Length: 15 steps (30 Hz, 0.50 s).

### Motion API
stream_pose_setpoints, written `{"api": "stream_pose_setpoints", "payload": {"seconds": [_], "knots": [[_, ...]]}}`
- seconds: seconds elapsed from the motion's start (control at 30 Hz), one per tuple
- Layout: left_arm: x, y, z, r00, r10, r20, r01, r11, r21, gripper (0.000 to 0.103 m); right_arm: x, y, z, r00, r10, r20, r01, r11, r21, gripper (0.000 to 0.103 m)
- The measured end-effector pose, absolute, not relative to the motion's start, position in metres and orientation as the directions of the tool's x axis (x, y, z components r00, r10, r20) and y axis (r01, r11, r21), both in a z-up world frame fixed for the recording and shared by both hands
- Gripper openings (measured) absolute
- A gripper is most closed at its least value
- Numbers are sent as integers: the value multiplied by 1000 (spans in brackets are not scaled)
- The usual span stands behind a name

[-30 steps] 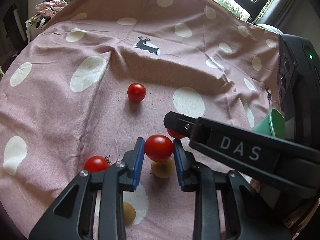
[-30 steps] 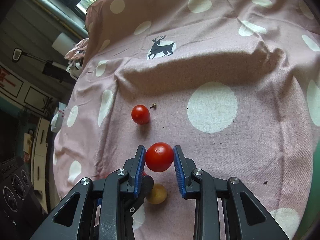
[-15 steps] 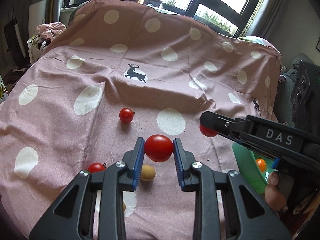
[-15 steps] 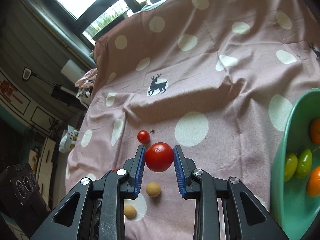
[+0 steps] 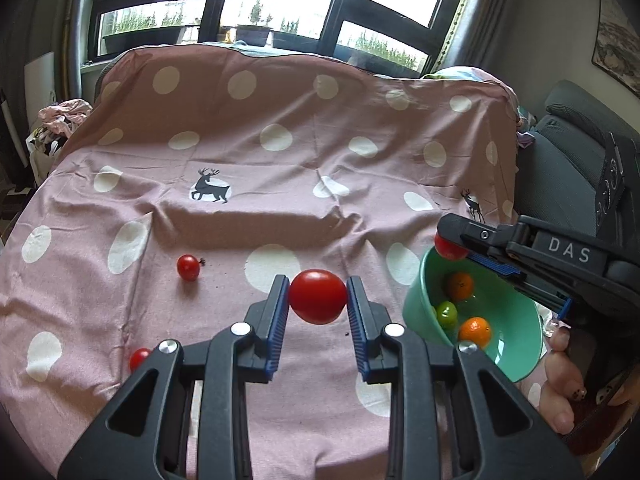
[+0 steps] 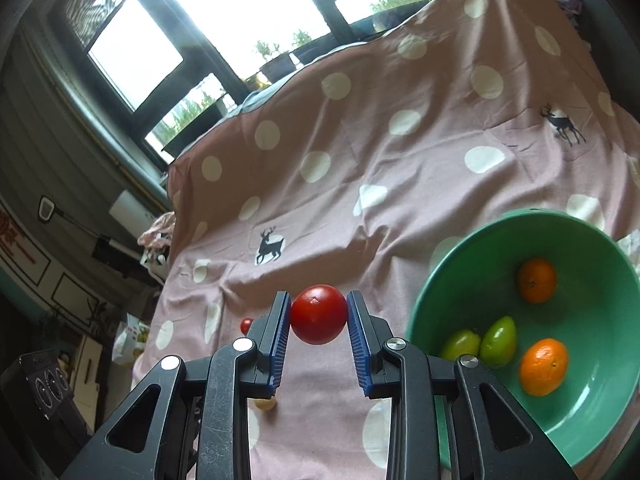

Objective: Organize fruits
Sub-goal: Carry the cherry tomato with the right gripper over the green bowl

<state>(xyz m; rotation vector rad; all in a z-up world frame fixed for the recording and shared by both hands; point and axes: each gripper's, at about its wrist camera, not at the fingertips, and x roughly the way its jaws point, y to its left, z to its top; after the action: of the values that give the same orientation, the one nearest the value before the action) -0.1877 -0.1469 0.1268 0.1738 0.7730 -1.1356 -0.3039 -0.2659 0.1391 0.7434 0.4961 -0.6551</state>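
My left gripper (image 5: 318,298) is shut on a red tomato (image 5: 317,296), held above the pink spotted cloth (image 5: 280,200). My right gripper (image 6: 319,315) is shut on another red tomato (image 6: 319,314); in the left wrist view that tomato (image 5: 448,249) hangs at the far rim of the green bowl (image 5: 516,344). The bowl (image 6: 472,264) holds two oranges (image 6: 543,366) and two green fruits (image 6: 498,341). Two small red tomatoes (image 5: 188,267) (image 5: 139,358) lie on the cloth at the left. A small yellow fruit (image 6: 265,403) shows under my right gripper.
The cloth rises over a backrest toward the windows (image 5: 276,0). A grey chair (image 5: 576,148) and a black device (image 5: 610,188) stand at the right. A heap of laundry (image 5: 66,116) lies at the far left. A hand (image 5: 564,384) holds the right gripper.
Both grippers have risen with their tomatoes. The right gripper has moved right to the bowl's rim. The bowl and its fruits have come fully into view.
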Motion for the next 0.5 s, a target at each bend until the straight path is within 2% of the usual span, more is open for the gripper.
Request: {"api": "stream_pose_setpoints", "payload": {"seconds": [0.27, 0.5], "knots": [[-221, -185, 134, 124, -769, -627, 907, 344, -242, 28, -355, -284, 146, 650, -473, -595, 758, 451, 471, 31], [-246, -217, 134, 30, -777, -629, 931, 251, -266, 28, -386, -295, 141, 561, -543, -625, 827, 335, 452, 31]]}}
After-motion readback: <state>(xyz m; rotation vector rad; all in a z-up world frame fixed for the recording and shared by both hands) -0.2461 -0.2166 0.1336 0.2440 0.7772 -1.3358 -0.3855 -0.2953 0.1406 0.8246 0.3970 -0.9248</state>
